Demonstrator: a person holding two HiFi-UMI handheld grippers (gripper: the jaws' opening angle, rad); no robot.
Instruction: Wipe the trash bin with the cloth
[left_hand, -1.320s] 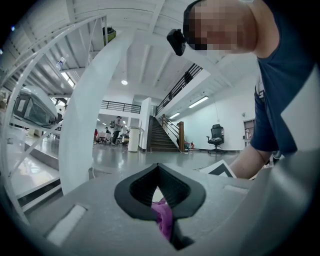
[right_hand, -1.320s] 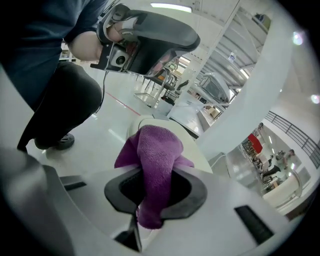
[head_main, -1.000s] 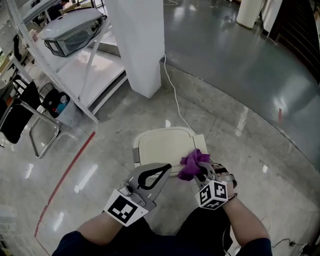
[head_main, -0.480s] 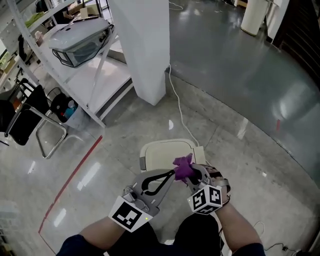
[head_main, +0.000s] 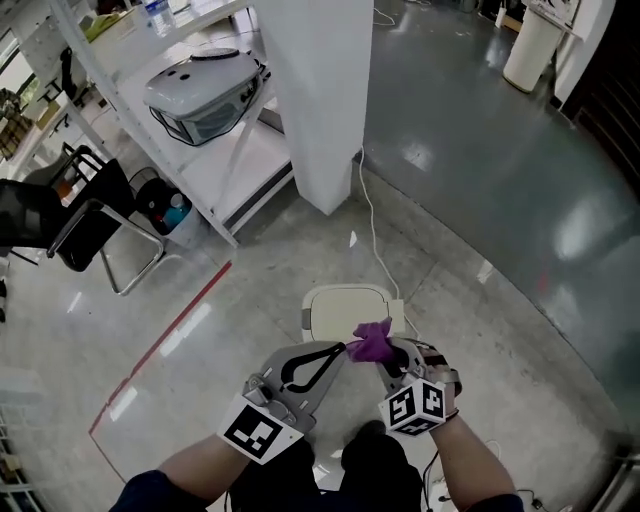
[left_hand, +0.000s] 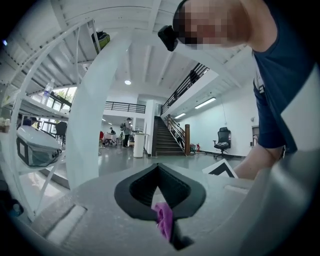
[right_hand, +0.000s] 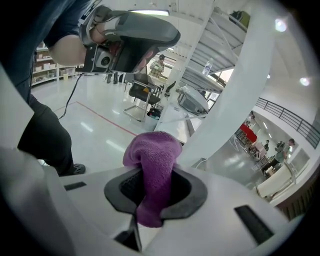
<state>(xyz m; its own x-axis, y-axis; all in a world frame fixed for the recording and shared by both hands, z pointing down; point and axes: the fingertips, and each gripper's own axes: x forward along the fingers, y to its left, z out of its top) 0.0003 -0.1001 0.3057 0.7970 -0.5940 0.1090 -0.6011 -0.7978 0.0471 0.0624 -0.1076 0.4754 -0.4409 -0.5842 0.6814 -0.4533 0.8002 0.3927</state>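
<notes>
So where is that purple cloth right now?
In the head view, the purple cloth is low at centre, pinched by the right gripper and the left gripper, above the near edge of the trash bin.

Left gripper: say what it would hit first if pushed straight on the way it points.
The cloth: the left gripper's jaws point at it, and their tips seem to pinch its edge. Beyond it is probably the right gripper, which holds the cloth, though depth is unclear.

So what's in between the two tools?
The purple cloth. The head view shows it bunched between the left tool and the right tool. Each gripper view shows its own tool pinching it.
</notes>
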